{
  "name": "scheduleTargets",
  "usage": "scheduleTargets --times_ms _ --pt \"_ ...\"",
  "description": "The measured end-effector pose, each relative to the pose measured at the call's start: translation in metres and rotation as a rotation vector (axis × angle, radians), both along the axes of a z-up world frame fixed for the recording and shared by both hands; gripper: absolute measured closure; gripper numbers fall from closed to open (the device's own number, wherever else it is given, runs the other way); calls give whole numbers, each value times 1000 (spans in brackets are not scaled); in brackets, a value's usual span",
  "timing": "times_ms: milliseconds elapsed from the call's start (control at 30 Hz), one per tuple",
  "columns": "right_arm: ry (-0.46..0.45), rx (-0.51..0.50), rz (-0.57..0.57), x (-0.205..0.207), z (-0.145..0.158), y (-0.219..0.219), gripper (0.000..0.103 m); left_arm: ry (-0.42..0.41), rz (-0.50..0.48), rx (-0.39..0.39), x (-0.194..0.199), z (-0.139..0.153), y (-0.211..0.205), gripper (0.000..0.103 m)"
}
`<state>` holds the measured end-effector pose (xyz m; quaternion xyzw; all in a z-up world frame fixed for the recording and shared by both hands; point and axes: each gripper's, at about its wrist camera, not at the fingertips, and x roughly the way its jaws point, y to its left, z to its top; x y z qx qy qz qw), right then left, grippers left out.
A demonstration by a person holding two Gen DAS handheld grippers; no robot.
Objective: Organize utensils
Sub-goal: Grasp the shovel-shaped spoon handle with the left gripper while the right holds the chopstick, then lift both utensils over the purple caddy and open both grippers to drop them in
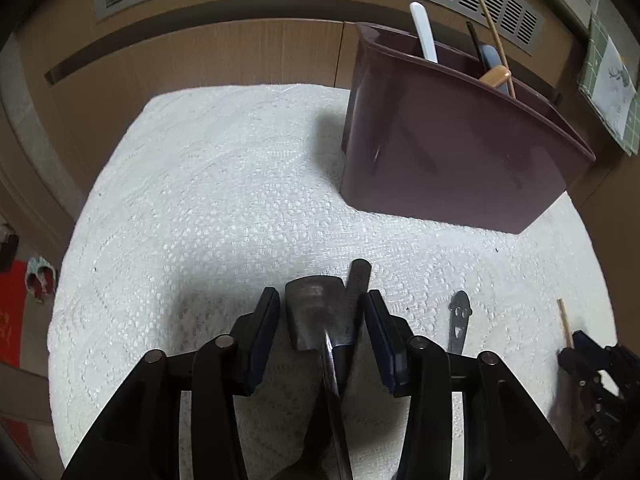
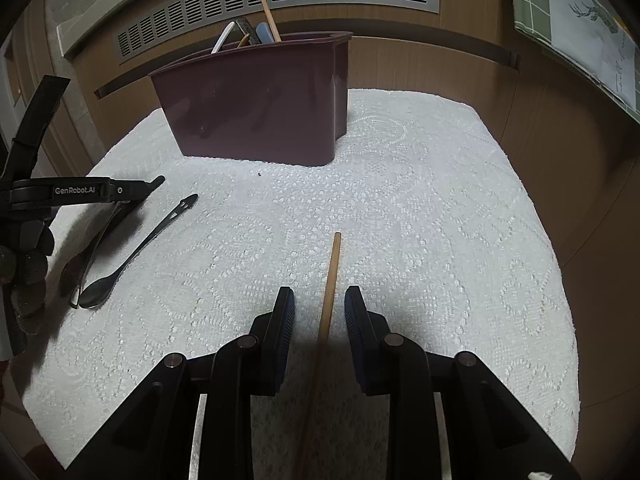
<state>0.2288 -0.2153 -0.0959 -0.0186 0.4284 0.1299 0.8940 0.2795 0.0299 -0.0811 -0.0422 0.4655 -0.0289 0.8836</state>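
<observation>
we are at the pick-up step: our left gripper (image 1: 322, 316) has its fingers spread around a flat metal utensil (image 1: 316, 312) on the table (image 1: 208, 200), our right gripper (image 2: 319, 312) open astride a chopstick (image 2: 330, 280). next, close and carry both to the far maroon holder (image 2: 256, 108) (a spoon (image 2: 132, 252) waits at left).

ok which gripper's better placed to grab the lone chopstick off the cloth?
Right. The right gripper is open with the chopstick already lying between its fingers. The left gripper straddles a dark metal utensil, well away from it.
</observation>
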Motion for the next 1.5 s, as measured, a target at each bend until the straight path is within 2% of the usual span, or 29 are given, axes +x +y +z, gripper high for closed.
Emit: scheduleTargets --times_ms 100,200,367,433,467,533,633,800,967,1033,1100,1300,1500 --pt "5 29 -3 0 1 -4 79 -33 -30 -51 -14 7 -4 70" --pt "14 43 -5 3 1 -6 80 -120 -53 -64 -43 22 -4 70" --pt "3 -45 22 10 2 7 80 -164 -73 -116 -78 36 -1 70" --pt "-3 -72 33 14 2 12 87 -176 -74 -120 -89 41 -1 70" --pt "-9 -91 39 15 2 15 97 -182 -74 -126 -94 43 0 70" --pt "-13 -123 60 16 3 21 97 -191 -84 -137 -102 49 1 70" --pt "-23 -56 62 9 11 16 99 -207 -99 -145 -116 57 -2 71" --pt "-107 29 43 -18 46 1 99 -241 -125 -168 -131 75 -4 71" --pt "-184 61 44 -41 77 -6 99 -271 -133 -185 -146 89 -6 73" --pt "-196 68 45 -45 83 -7 99 -280 -138 -182 -151 94 -8 76" --pt "-212 76 42 -50 89 -9 99 -290 -142 -175 -157 100 -9 93" --pt "-265 103 41 -65 107 -14 99 -313 -148 -164 -168 111 -12 94" --pt "-281 99 27 -75 113 -19 99 -317 -156 -174 -176 114 -13 97"
